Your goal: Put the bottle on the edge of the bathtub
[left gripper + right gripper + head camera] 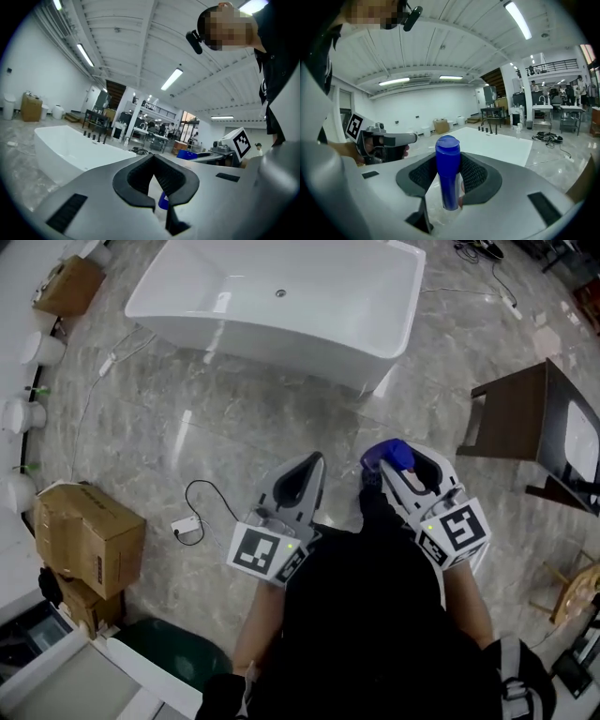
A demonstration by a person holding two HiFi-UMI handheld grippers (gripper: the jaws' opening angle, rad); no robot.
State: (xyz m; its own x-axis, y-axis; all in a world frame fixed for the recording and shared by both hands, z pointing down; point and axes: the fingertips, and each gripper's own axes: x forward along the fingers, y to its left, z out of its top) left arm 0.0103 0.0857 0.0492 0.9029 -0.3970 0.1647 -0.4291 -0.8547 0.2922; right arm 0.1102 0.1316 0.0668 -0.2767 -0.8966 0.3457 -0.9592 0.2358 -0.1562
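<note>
In the head view, the person is holding both tools low over the grey marbled floor (234, 427). The left tool (302, 479) is pointing toward the white bathtub (281, 338), which is standing well apart near the top of the picture. The right tool (401, 468) is carrying the blue bottle (386, 456) just beside the left one. A cardboard box (89, 535) is sitting at the left, and a dark wooden table (525, 413) is standing at the right.

In the left gripper view, the left tool (153, 161) is showing its jaws meeting at the tips, with nothing between the pads. A small patch of blue is showing through the gap lower down. The bathtub (70, 150) is lying beyond at the left.

In the right gripper view, the right tool (448, 161) is clamping the bottle (448, 183) upright between its ribbed pads, the cap rising above the jaws. The bathtub (497, 140) is lying ahead, apart from the bottle, and the left tool (382, 140) is showing at the left.
</note>
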